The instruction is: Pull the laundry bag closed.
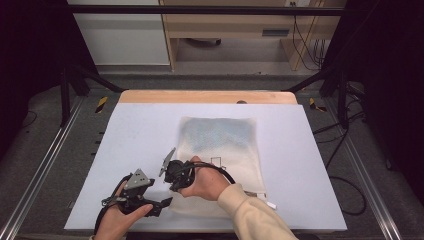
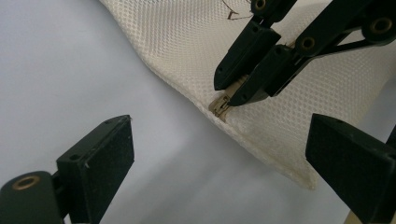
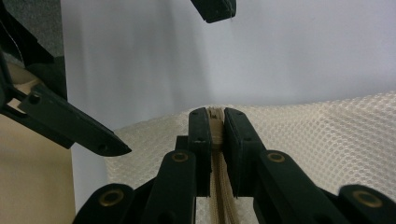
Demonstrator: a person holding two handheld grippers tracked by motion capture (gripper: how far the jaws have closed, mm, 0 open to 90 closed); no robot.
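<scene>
One overhead, two close jaw-mounted views

One cream mesh laundry bag (image 1: 220, 150), lying at the centre of one white table mat (image 1: 130, 130). One zipper pull (image 2: 219, 105) on its edge at seven o'clock. Two hand-held grippers: left gripper (image 1: 162, 205) at seven o'clock, right gripper (image 3: 216, 122) just beside, each with two black jaws. Two hands.

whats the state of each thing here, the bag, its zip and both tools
mesh laundry bag: lying flat on the white table cover, near edge slightly lifted
zipper pull: at the bag's edge, pinched by the right tool
right tool: shut on the zipper pull
left tool: open, holding nothing, just short of the bag's corner
</scene>
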